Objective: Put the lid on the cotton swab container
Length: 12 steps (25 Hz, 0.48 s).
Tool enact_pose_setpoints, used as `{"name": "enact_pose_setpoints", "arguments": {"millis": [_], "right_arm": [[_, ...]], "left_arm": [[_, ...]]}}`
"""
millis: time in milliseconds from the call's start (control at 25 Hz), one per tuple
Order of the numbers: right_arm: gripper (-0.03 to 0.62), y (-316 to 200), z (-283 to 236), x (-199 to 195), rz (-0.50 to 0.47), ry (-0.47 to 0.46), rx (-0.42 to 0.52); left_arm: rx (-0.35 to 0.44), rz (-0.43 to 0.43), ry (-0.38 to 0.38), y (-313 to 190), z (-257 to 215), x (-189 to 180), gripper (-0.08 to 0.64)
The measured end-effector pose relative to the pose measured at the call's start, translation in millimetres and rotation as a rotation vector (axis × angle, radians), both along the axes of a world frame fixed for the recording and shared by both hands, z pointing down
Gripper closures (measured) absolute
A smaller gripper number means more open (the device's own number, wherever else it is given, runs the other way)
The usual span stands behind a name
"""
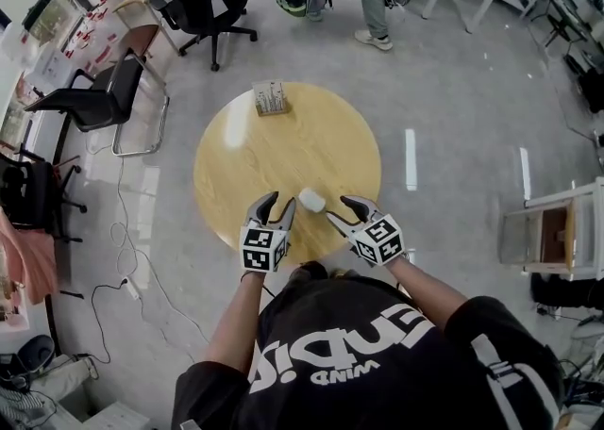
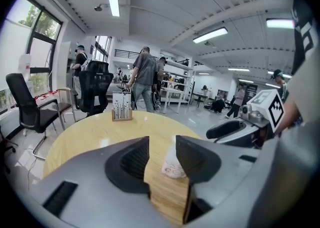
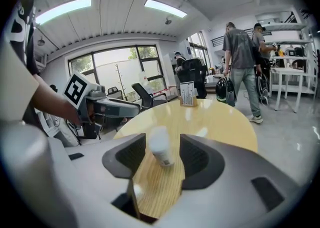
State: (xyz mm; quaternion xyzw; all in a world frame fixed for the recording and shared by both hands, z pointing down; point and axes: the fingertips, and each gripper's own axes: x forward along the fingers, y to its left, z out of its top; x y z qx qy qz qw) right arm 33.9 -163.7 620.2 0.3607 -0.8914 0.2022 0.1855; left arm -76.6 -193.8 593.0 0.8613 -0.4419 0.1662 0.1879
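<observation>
Now the cotton swab container [image 1: 311,199], a small white tub with a printed label, rests on the round wooden bench [image 1: 241,159] close to its near edge. Just left of the container, the left gripper [image 1: 276,208] has its jaws apart with only bare bench between them; in the left gripper view the container shows beyond the tips, partly behind one jaw. Just right of the container, the right gripper [image 1: 347,212] also has its jaws spread, and the right gripper view frames the container in the gap with neither pad touching it. I cannot tell whether a lid sits on it. Well beyond the container, a small wooden holder [image 1: 271,98] stands by the bench's far edge.
</observation>
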Motion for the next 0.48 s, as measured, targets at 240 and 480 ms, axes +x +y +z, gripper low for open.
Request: {"name": "enact_pose_setpoints", "arguments": {"millis": [240,480], "right_arm": [[0.390,6.8,-53.4,19.3,0.091,-0.063,0.043],[0.445,14.7,-112.2,40.9,0.158,-0.137,0.129]], "left_arm": [[0.086,-0.018,0.031,25.6,-49.3,-13.0,0.396],[0.160,-0.083,0.109,53.0,-98.8,-29.6,0.416]]}}
